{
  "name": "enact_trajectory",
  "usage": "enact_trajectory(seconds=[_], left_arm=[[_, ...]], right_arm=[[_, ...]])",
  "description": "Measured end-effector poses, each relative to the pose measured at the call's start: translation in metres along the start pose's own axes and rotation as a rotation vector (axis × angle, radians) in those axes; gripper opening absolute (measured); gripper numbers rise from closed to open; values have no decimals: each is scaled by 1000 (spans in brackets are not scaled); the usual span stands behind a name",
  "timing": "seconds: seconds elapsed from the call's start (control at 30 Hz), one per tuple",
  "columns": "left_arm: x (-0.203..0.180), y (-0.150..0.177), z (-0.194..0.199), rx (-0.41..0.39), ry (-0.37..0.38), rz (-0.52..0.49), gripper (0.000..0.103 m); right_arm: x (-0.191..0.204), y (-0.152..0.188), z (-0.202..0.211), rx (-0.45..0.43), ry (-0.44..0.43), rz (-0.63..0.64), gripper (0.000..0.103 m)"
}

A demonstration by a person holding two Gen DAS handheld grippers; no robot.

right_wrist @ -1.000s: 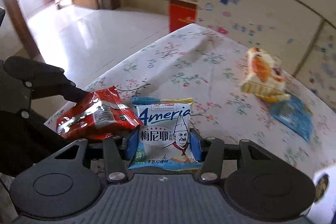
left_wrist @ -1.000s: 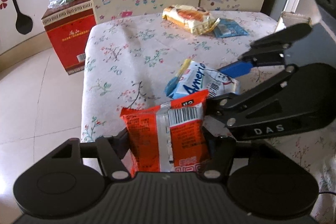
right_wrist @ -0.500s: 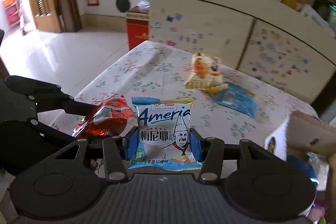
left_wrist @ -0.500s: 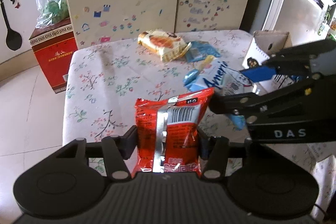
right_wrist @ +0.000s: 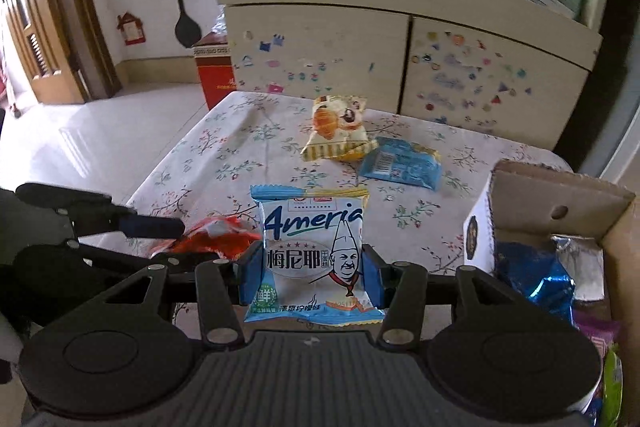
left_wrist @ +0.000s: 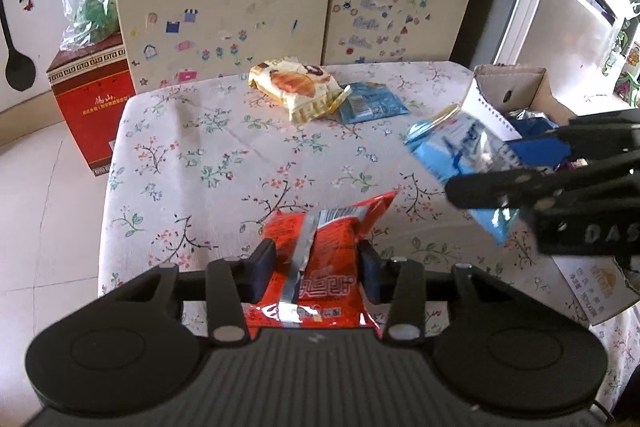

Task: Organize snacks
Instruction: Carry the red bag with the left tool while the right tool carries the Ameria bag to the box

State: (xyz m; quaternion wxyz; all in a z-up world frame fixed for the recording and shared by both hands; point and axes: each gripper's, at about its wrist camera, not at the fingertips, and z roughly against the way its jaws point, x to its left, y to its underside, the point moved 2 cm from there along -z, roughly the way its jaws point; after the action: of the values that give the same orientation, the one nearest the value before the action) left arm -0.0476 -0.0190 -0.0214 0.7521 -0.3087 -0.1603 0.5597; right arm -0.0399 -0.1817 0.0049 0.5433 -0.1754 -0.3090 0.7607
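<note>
Left gripper [left_wrist: 316, 277] jaws pinching red packet [left_wrist: 320, 267], right gripper [right_wrist: 310, 273] jaws pinching blue-white packet [right_wrist: 314, 251]; both lifted clear of surface [left_wrist: 208, 155], probably for cardboard box [right_wrist: 560, 195] at right edge.

Table [left_wrist: 208, 163] under floral cloth. Yellow croissant packet [left_wrist: 296, 89] lies at far edge. Blue packet [left_wrist: 370, 103] touching its right side. Open cardboard box [right_wrist: 560, 211] right of croissant packet, at table's right edge.

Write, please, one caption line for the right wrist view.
Right gripper holds a white-blue snack packet above the floral table, beside the cardboard box.
</note>
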Motion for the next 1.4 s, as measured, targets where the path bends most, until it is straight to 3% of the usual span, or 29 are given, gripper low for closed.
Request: enact_trajectory(seconds=[0.13,0.17,0.2,0.27,0.47,0.53,0.57,0.6,0.7,0.93,1.2,1.4], left_arm=[[-3,1,-4,5,24,-10,44],[-3,1,-6,7,41,-3,48],[-2,1,-8,12,53,6,63],[-2,1,-12,16,55,2,75],[1,0,-25,17,-22,-41,90],[0,2,-33,37,-32,-44,89],[-1,4,-38,45,-35,-49,84],[-3,6,-43,56,-32,-58,68],[-12,7,-45,50,-38,-95,67],[-23,-10,-27,-30,-31,-22,67],[-59,-41,0,-159,81,-14,67],[-87,-54,0,-173,165,-33,67]], right_arm=[[-3,3,2,6,-5,-16,57],[-4,3,2,11,-3,-24,57],[-6,4,2,13,0,-28,57],[-8,5,4,14,3,-36,57],[-10,7,10,6,-7,-54,57],[-11,7,10,7,-14,-63,57],[-12,7,11,7,-16,-69,57],[-13,7,11,8,-16,-77,57],[-17,8,13,5,-9,-97,57],[-36,8,26,-28,20,-175,57],[-70,0,57,-133,75,-291,57],[-98,5,75,-181,156,-406,57]])
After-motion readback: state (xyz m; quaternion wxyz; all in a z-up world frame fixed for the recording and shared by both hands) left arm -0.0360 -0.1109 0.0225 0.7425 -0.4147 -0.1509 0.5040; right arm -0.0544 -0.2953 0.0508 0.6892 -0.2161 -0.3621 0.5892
